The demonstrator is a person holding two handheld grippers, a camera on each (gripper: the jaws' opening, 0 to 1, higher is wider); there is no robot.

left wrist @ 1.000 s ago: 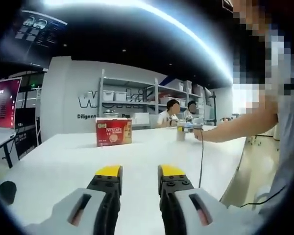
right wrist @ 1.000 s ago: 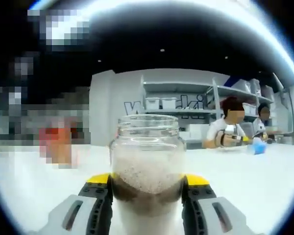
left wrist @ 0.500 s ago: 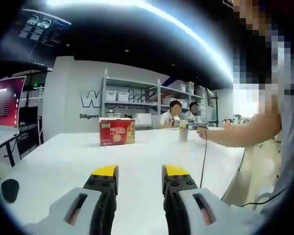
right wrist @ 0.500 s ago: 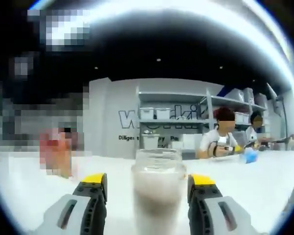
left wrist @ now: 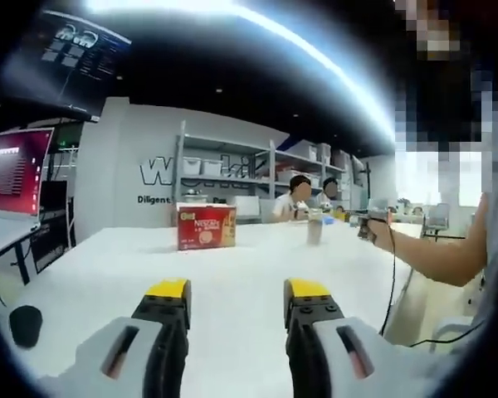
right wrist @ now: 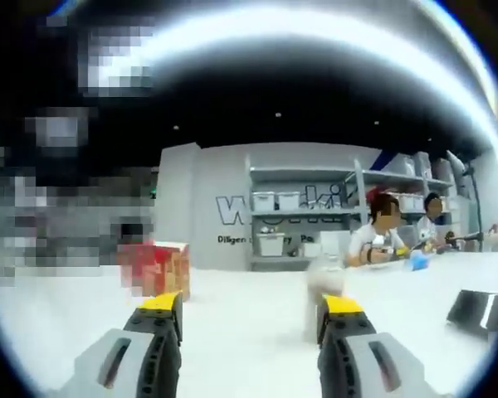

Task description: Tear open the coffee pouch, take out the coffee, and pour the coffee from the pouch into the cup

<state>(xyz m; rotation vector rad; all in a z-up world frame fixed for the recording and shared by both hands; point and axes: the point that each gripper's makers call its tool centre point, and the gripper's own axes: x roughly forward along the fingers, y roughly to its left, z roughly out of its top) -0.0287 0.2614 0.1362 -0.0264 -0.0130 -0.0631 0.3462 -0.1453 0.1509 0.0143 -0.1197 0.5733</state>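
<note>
A red Nescafé coffee box [left wrist: 206,226] stands far off on the white table [left wrist: 232,257]. To its right stands a small glass jar [left wrist: 315,225], apart from it. My left gripper [left wrist: 238,292] hovers low over the near table, open, with nothing between its fingers. A person's hand holds the right gripper [left wrist: 367,222] just right of the jar. In the right gripper view my right gripper [right wrist: 249,303] is open and holds nothing. The jar [right wrist: 322,282] shows there as a pale blur beyond the right fingertip. The red box [right wrist: 156,267] sits at the left.
A dark monitor [left wrist: 12,170] stands at the table's left edge, and a small black round object [left wrist: 25,319] lies near it. A black flat device [right wrist: 479,308] lies at the right. Shelves and seated people are far behind. The person's arm [left wrist: 432,253] reaches across at the right.
My right gripper opened, let go of the jar and drew back; the jar now stands farther off on the table. The left gripper's jaws spread slightly wider and its view shifted a little.
</note>
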